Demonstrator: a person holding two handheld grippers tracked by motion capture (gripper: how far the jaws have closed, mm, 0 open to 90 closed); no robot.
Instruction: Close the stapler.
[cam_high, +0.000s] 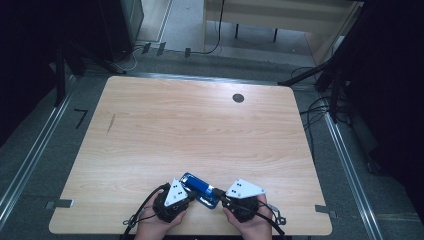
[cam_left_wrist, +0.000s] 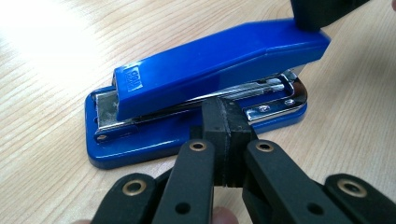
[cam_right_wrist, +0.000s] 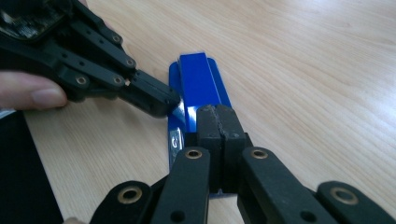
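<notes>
**Two closed grippers at a blue stapler**

The stapler (cam_high: 200, 189) lies flat on the wooden table (cam_high: 200, 125), close to the near edge, right between the two hands. In the high view its long axis runs slantwise, from upper left to lower right. The left gripper (cam_left_wrist: 223, 116) meets it from the side, its jaws pressed together with nothing between them, tips at the gap under the top arm. The right gripper (cam_right_wrist: 218, 119), jaws likewise together and holding nothing, sits on the rear end of the top arm, pointing along its length. Both are about equally near. The stapler has a glossy blue plastic top and base, with a shiny metal channel between them, and looks shut
</notes>
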